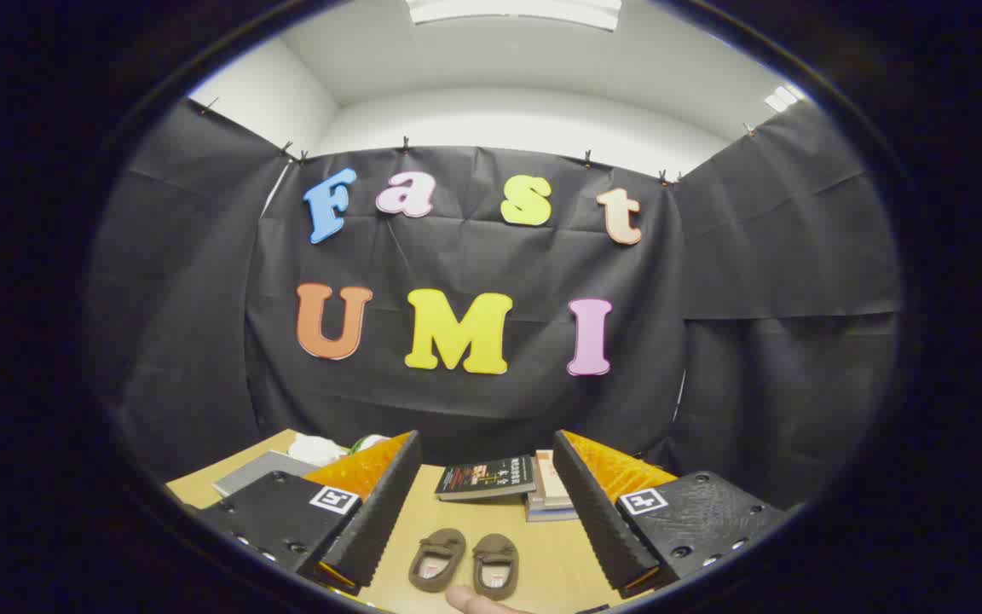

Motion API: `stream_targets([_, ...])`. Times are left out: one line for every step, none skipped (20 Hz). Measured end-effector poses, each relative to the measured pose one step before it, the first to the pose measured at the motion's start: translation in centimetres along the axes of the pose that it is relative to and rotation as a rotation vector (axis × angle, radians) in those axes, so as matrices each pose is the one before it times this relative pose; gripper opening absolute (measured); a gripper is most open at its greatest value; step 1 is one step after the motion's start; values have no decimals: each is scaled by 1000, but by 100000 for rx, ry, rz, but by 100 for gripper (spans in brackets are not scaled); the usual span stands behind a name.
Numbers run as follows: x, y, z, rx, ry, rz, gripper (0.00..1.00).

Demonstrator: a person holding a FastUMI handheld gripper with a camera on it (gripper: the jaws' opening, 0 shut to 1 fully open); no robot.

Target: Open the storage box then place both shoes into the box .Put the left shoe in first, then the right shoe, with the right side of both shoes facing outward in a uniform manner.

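Two small brown shoes sit side by side on the wooden table, between the claw's widely spread fingers, which grip nothing. A fingertip rests just beside the shoes; stacked books lie beyond, near the black cloth wall.
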State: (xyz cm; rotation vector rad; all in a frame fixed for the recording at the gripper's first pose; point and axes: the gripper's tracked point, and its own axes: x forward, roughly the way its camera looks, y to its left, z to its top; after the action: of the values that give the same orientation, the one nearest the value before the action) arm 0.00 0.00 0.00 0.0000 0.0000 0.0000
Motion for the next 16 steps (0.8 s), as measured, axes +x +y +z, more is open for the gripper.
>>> stream_targets([259, 197, -25, -115, 370, 764, 95])
stream_targets([258, 154, -63, 114, 449, 705, 95])
stream_targets([259, 119, -108, 270, 614, 502, 95])
stream_targets([129, 84, -128, 444, 513, 306, 95])
stream_targets([222, 86, -56, 458, 328, 102, 95])
stream_targets([302, -115, -188, 401, 495, -409, 95])
stream_targets([212, 47, -116, 442, 573, -71, 95])
stream_targets([271, 116, -326, 412, 575, -303, 95])
stream_targets([363, -29, -88, -130, 605, -539, 95])
stream_targets([444, 216, -132, -498, 571, 53, 95])
stream_targets([437, 205, -76, -510, 307, 259, 95])
stream_targets([562, 132, -285, -212, 706, -146, 95])
stream_targets([602, 125, -274, 144, 830, -80, 95])
stream_targets([620, 472, -517, 494, 1497, 601, 95])
stream_targets([829, 382, -507, 601, 1183, 598, 95])
stream_targets([850, 391, -388, 470, 879, 770, 95])
